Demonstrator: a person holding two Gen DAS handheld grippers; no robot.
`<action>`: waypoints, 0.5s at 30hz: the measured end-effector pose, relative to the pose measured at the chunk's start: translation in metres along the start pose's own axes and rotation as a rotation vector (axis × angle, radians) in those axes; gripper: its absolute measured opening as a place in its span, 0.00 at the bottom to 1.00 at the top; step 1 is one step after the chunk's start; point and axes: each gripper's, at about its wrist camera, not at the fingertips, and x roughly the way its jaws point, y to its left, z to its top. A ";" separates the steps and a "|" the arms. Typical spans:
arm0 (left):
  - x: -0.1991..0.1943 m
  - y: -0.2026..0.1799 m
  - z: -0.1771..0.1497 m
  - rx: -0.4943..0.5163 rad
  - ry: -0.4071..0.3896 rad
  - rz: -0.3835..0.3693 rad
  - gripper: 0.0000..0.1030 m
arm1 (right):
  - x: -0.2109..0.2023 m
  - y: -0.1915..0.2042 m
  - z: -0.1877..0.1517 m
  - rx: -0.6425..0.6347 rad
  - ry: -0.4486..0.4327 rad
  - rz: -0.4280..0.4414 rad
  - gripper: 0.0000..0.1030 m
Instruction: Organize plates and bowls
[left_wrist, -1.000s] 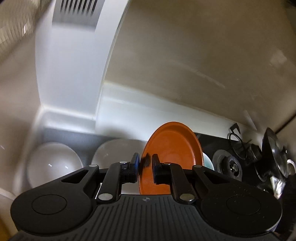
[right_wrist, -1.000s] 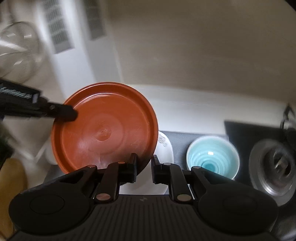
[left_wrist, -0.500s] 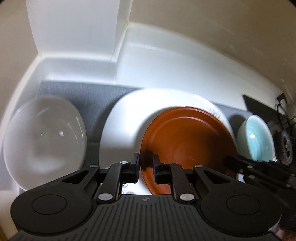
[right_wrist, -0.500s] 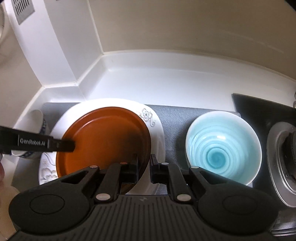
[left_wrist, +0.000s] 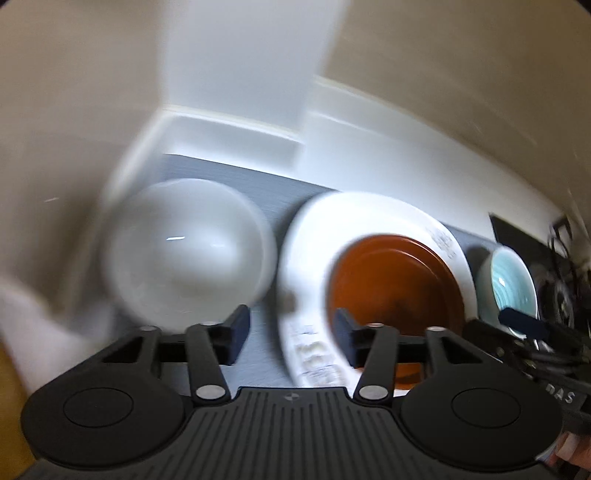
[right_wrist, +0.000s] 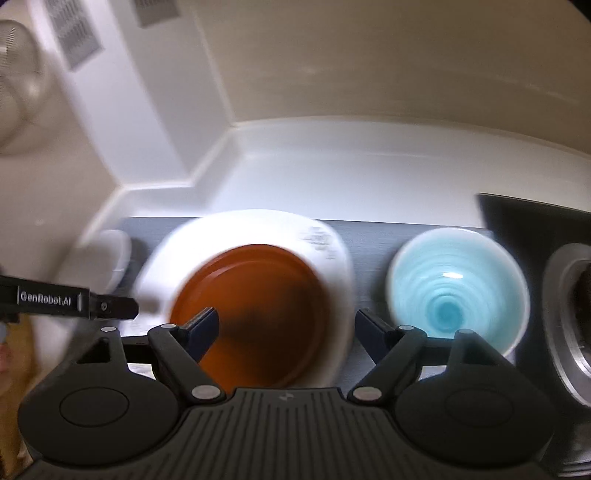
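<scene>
Left wrist view shows what we have just done: a second ago both tools pinched the orange plate (left_wrist: 395, 295) in the air; now it lies flat inside the white plate (left_wrist: 306, 266) on the grey mat (left_wrist: 258, 184) of the surface. Our left tool (left_wrist: 290, 328) is opening, pads clear of both rims; our right tool (right_wrist: 288, 328) is opening wider, with nothing gripped. We judge the plates stacked and the bowls next. Counting left to right, we see 1 white bowl (left_wrist: 184, 251), 2 plates nested, 1 blue bowl (right_wrist: 458, 291) and 1 small cup (right_wrist: 114, 254), too blurred to describe.
</scene>
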 end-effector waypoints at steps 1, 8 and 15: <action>-0.009 0.008 -0.002 -0.019 -0.013 0.006 0.60 | -0.003 0.006 0.000 -0.013 -0.010 0.015 0.83; -0.031 0.066 -0.013 -0.139 -0.072 0.048 0.58 | 0.007 0.060 0.006 -0.140 -0.023 0.100 0.98; -0.024 0.099 -0.019 -0.246 -0.093 0.036 0.41 | 0.030 0.103 0.023 -0.200 -0.015 0.168 0.93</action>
